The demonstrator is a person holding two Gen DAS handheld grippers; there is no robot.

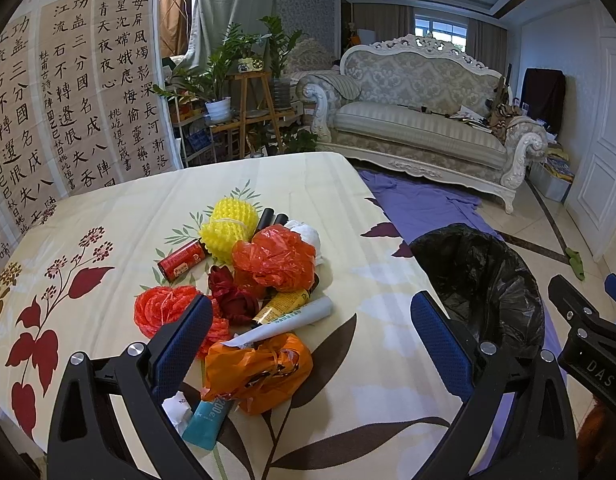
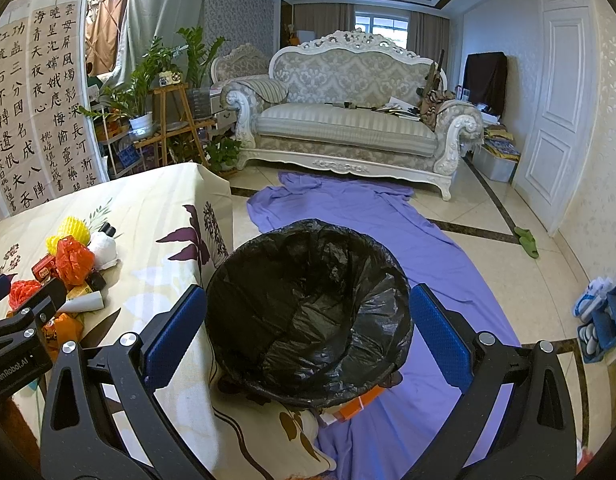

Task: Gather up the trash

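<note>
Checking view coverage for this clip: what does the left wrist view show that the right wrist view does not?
Only the left wrist view shows the teal tube and the dark red cloth at the near end of the trash pile.

Only the right wrist view shows the inside of the black-lined bin and the shoe rack by the wall.

Both show the yellow foam net, the table, the purple sheet, the sofa, and open, empty jaws.
</note>
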